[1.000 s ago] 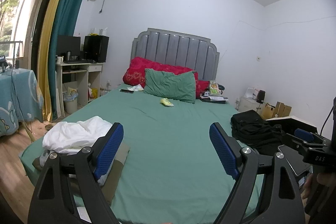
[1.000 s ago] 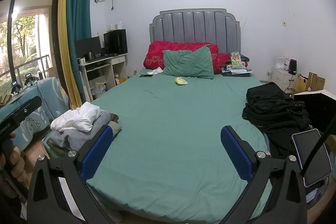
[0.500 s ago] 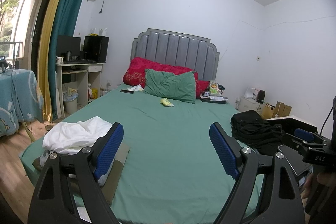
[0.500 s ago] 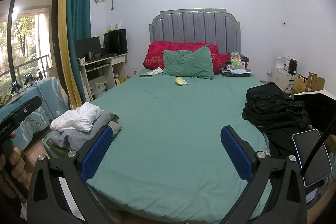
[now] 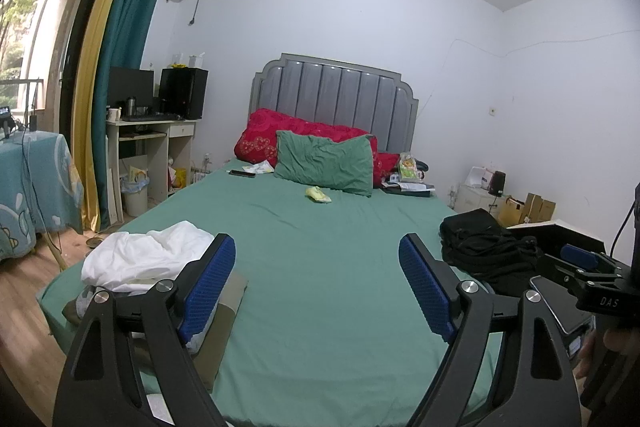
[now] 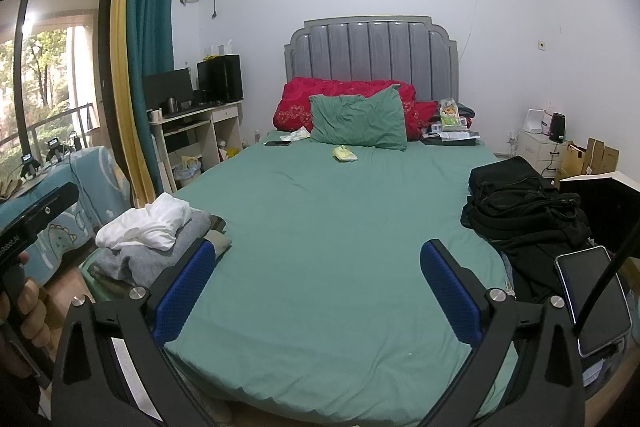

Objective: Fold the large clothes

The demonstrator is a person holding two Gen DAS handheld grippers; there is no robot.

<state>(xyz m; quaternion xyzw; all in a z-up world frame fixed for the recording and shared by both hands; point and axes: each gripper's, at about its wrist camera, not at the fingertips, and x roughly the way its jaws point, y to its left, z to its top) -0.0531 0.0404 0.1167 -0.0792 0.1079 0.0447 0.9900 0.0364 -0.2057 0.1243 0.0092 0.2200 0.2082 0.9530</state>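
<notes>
A pile of clothes with a white garment [image 5: 144, 255] on top sits at the bed's front left corner; in the right wrist view the white garment [image 6: 148, 221] lies on a grey one [image 6: 140, 259]. A heap of black clothes [image 5: 484, 247] lies at the bed's right edge, also in the right wrist view [image 6: 524, 211]. My left gripper [image 5: 316, 283] is open and empty above the foot of the green bed [image 5: 320, 267]. My right gripper [image 6: 316, 287] is open and empty too, held over the bed's front edge [image 6: 320, 367].
Green pillow [image 6: 358, 123] and red pillows [image 6: 296, 103] lie at the grey headboard. A small yellow item [image 6: 344, 153] and a phone [image 6: 277, 143] lie on the sheet. A desk with a monitor [image 6: 188, 115] stands left. A phone on a mount [image 6: 592, 307] is at right.
</notes>
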